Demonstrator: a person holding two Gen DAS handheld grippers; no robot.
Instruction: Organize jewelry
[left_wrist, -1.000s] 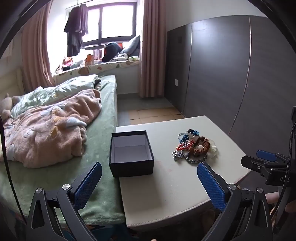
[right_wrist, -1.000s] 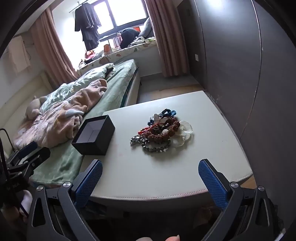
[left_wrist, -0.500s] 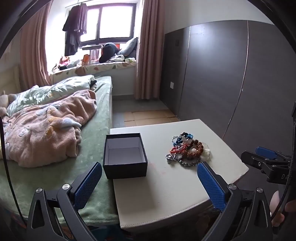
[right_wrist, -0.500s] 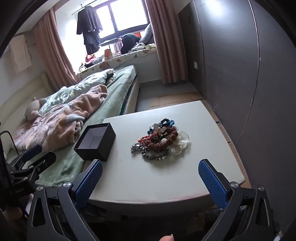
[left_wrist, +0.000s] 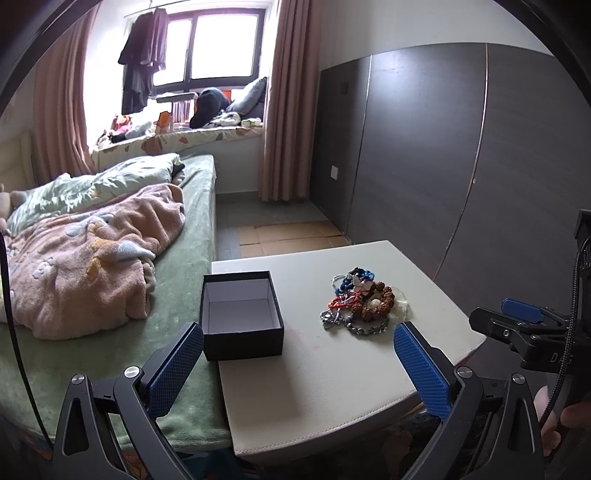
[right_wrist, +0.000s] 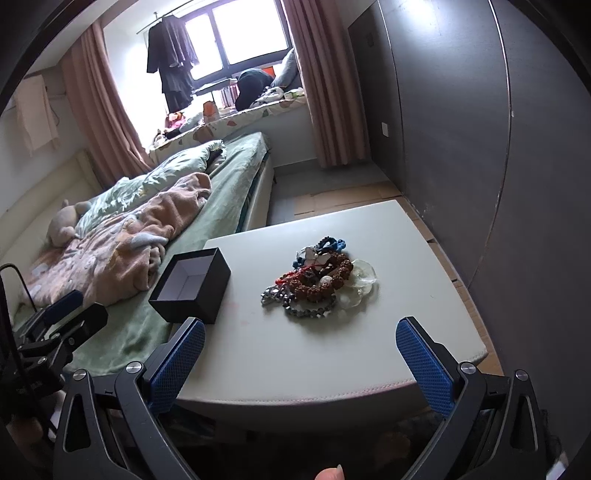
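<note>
A pile of jewelry (left_wrist: 364, 301) lies on a small white table (left_wrist: 332, 373): bead bracelets, a brown bead string, metal chains and a clear bangle. It also shows in the right wrist view (right_wrist: 319, 282). An open, empty black box (left_wrist: 240, 314) stands at the table's left edge and also shows in the right wrist view (right_wrist: 192, 290). My left gripper (left_wrist: 299, 369) is open and empty, held before the table's near edge. My right gripper (right_wrist: 301, 365) is open and empty, near the front edge, below the pile.
A bed (left_wrist: 110, 258) with a green sheet and a pink blanket (left_wrist: 85, 254) touches the table's left side. A dark wardrobe wall (left_wrist: 461, 166) runs along the right. Floor (left_wrist: 280, 232) lies beyond the table. The table (right_wrist: 295, 350) has bare surface in front of the pile.
Both grippers have drawn back and risen a little, so the table, box and jewelry look smaller and lower. Both stay open and empty. Nothing on the table moved.
</note>
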